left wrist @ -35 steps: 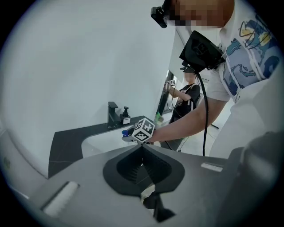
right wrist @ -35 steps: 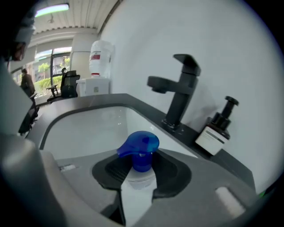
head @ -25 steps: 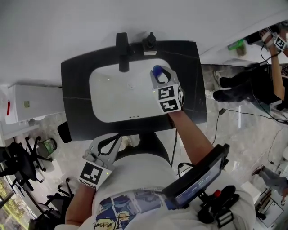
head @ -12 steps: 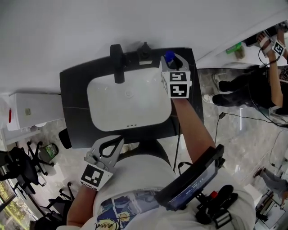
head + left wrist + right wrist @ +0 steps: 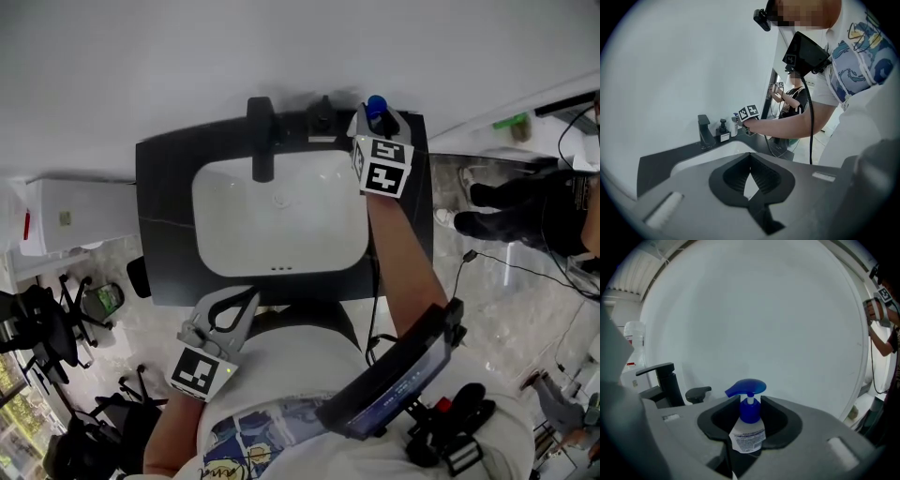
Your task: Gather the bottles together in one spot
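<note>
Head view: right tongs (image 5: 377,117) grip the blue-pump bottle (image 5: 377,103) at the worktop's (image 5: 164,197) back right corner, beside the black dispenser (image 5: 322,112), which we take as the gathering spot.
Left gripper view: left tongs (image 5: 750,158) clenched, empty, parked clear.
Right gripper view: bottle clamped by its body, upright for set-down.

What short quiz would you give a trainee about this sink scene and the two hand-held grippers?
1. True or false: the right hand-held gripper is closed on a bottle with a blue pump.
2. The faucet behind the white basin is: A white, B black, C red.
3. What sits between the jaws of the left hand-held gripper?
Key: 1 true; 2 B; 3 nothing.
</note>
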A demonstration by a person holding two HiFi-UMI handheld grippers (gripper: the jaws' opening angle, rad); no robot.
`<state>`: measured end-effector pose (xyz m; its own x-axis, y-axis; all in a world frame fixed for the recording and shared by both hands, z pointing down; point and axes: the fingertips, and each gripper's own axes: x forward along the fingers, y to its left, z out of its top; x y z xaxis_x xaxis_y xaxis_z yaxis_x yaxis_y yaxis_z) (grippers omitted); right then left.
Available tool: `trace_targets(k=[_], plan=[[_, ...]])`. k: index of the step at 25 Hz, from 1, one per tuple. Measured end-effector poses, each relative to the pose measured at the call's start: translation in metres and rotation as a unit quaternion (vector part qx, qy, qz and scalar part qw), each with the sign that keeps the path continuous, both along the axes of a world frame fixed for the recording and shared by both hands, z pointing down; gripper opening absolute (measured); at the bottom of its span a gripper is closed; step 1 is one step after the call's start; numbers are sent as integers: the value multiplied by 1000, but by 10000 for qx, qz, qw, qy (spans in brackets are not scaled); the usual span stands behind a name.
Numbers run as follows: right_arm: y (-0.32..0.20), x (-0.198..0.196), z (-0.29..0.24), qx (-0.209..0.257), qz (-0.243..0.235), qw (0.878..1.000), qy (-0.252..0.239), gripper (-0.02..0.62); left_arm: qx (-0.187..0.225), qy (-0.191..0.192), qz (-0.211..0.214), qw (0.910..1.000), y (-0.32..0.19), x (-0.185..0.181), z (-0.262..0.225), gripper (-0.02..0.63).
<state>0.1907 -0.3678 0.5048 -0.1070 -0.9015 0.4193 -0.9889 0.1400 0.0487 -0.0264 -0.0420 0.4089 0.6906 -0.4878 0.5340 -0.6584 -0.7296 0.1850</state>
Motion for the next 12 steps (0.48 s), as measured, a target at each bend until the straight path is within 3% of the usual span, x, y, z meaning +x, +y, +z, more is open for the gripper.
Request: trace_targets(k=[12], plan=[[1,-2,1,293,2,9995,141,140,-7,26,43,10000,-9,5,2,3]])
